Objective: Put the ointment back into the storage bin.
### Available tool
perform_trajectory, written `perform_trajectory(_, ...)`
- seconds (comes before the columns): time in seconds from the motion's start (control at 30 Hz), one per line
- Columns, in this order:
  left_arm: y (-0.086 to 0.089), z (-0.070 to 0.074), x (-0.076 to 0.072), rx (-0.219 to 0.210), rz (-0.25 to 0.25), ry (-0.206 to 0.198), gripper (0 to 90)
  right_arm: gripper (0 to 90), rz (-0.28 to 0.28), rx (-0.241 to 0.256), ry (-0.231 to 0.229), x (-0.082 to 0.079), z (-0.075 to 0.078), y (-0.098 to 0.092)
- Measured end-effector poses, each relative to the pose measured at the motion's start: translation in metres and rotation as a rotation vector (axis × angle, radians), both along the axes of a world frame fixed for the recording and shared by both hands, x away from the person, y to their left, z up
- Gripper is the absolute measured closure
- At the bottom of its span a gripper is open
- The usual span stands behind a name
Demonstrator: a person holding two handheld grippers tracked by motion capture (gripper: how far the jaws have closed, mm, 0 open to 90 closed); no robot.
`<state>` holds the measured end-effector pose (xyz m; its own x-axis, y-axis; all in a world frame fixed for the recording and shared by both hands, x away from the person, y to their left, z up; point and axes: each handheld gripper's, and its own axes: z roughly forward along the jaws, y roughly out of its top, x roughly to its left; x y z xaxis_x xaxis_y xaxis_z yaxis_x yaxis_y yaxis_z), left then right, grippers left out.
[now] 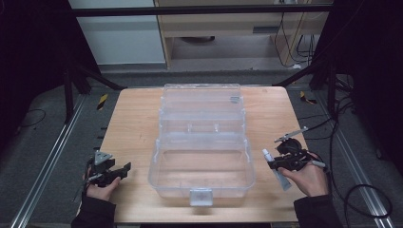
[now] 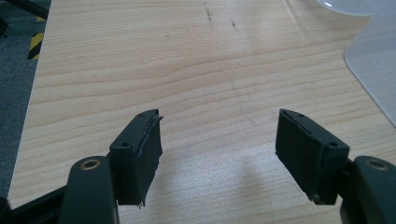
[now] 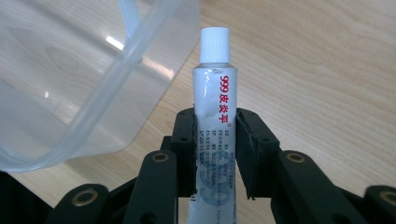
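Note:
A clear plastic box [image 1: 202,178] stands open in the middle of the wooden table [image 1: 133,123], its lid [image 1: 202,102] folded back. My right gripper [image 1: 274,164] is to the right of the box, shut on a white ointment tube [image 1: 276,168] with a white cap. In the right gripper view the tube [image 3: 215,116] stands upright between the jaws, red print on it, and the box corner [image 3: 93,112] lies just to its left. My left gripper [image 1: 121,171] hovers over bare wood to the left of the box, open [image 2: 219,154] with nothing between its pads.
A latch [image 1: 201,196] hangs on the box's near wall. The table's front edge [image 1: 142,219] runs just under both hands. Dark frame legs and cables [image 1: 366,199] flank the table on the grey floor.

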<state>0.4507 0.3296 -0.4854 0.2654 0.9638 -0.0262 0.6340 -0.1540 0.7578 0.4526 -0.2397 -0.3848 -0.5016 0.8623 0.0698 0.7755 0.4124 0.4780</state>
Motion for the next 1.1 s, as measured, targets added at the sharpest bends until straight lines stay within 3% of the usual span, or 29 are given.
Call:
perform_trajectory(0.33, -0.001, 0.0, 0.001, 0.0, -0.009, 0.002, 31.0, 69.7, 0.063, 0.002, -0.064, -0.002, 0.025, 0.003)
perform_trajectory(0.9, -0.002, -0.001, 0.001, -0.001, -0.016, 0.007, 31.0, 69.7, 0.311, -0.02, -0.138, 0.001, 0.071, 0.027)
perform_trajectory(1.1, -0.002, -0.001, 0.001, -0.002, -0.019, 0.007, 31.0, 69.6, 0.448, -0.058, -0.121, 0.006, 0.082, 0.048)
